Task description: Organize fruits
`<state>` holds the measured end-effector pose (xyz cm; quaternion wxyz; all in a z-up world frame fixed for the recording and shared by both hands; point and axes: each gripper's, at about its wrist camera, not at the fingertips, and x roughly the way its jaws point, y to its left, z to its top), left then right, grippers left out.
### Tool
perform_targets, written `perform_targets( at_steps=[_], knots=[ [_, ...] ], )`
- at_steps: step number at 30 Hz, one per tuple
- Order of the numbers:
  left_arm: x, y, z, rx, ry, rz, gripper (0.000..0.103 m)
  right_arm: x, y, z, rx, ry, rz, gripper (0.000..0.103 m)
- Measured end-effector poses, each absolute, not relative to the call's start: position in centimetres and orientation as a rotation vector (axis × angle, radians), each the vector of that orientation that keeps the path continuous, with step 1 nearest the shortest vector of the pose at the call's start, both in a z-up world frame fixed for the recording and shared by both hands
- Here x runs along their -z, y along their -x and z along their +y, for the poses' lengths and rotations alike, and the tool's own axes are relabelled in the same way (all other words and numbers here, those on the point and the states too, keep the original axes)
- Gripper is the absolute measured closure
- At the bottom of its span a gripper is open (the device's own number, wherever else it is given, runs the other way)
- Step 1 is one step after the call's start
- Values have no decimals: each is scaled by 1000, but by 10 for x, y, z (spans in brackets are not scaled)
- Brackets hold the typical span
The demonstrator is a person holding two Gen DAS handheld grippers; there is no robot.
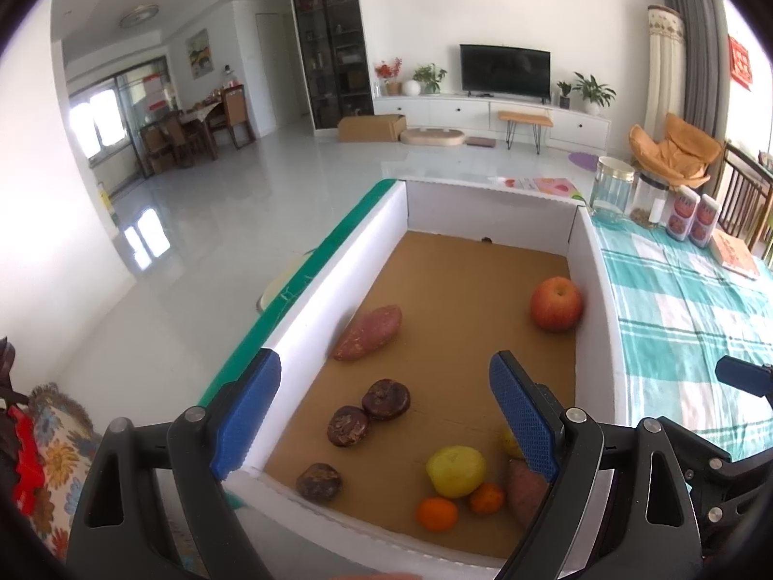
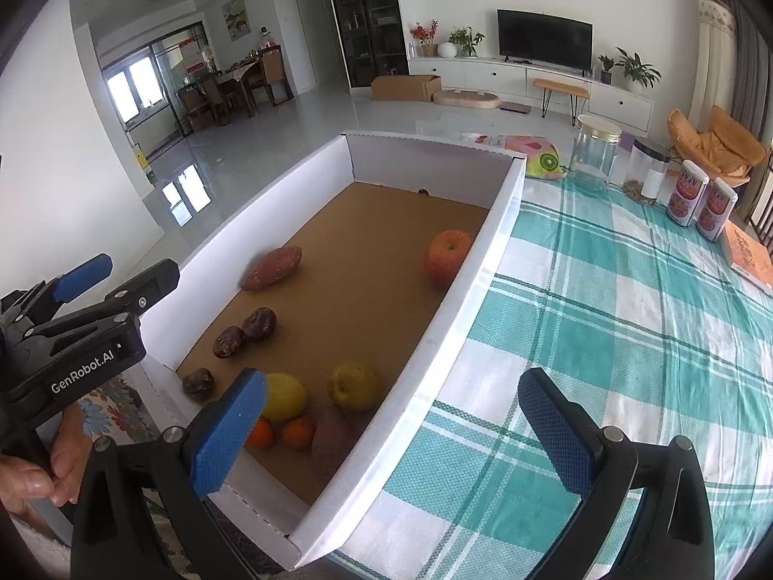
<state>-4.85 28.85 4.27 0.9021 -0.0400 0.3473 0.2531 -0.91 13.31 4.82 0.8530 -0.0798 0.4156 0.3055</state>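
Hand only in right view

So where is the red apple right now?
In both views the apple sits alone inside the white box, against its right wall, toward the far end.

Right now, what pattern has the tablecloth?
Teal-and-white check on the tablecloth; right wrist view.

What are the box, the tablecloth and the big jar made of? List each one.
Box: looks like cardboard, matte white walls, brown floor, folded corners.
Tablecloth: seems woven fabric, teal-and-white checks with visible weave.
Jar: clear glass or plastic, see-through; lid looks metallic.
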Motion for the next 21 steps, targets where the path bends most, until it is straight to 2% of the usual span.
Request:
perform_targets(
  at_steps=[11,21],
  knots=[
    [-33,57,297,-487,84,792,13,-48,19,158,-591,221,972,0],
    [-37,65,305,-431,127,831,13,-55,25,169,-548,248,985,0]
  ],
)
